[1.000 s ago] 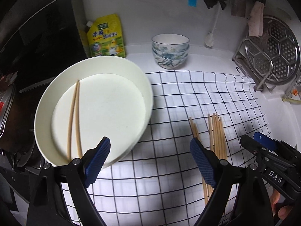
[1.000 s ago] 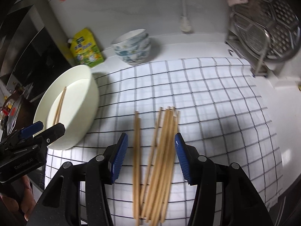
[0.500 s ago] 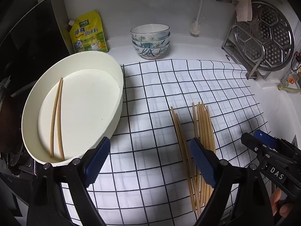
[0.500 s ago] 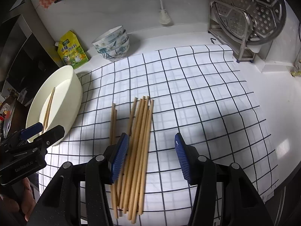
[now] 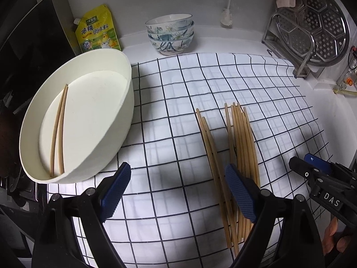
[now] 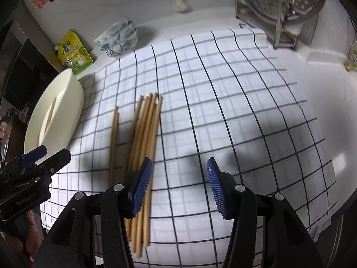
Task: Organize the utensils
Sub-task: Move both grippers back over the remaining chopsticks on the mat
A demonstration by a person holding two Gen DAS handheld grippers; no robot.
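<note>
Several wooden chopsticks [image 5: 242, 138] lie in a loose bundle on the checked cloth [image 5: 178, 102], with a separate pair [image 5: 207, 138] just to their left. They also show in the right wrist view [image 6: 145, 131]. A white oval dish [image 5: 89, 120] at the left holds two chopsticks [image 5: 58, 129]. My left gripper [image 5: 178, 192] is open and empty, above the cloth between dish and bundle. My right gripper [image 6: 178, 185] is open and empty, just right of the bundle's near ends.
A stack of patterned bowls [image 5: 170, 33] and a yellow seasoning pouch [image 5: 97, 31] stand at the back wall. A steel steamer rack [image 5: 312, 29] stands at the back right. A dark stove area [image 5: 13, 89] lies left of the dish.
Both grippers have shifted right and drawn back. The bundle now sits left of the right gripper's fingers instead of between them. The chopsticks and the dish have not moved.
</note>
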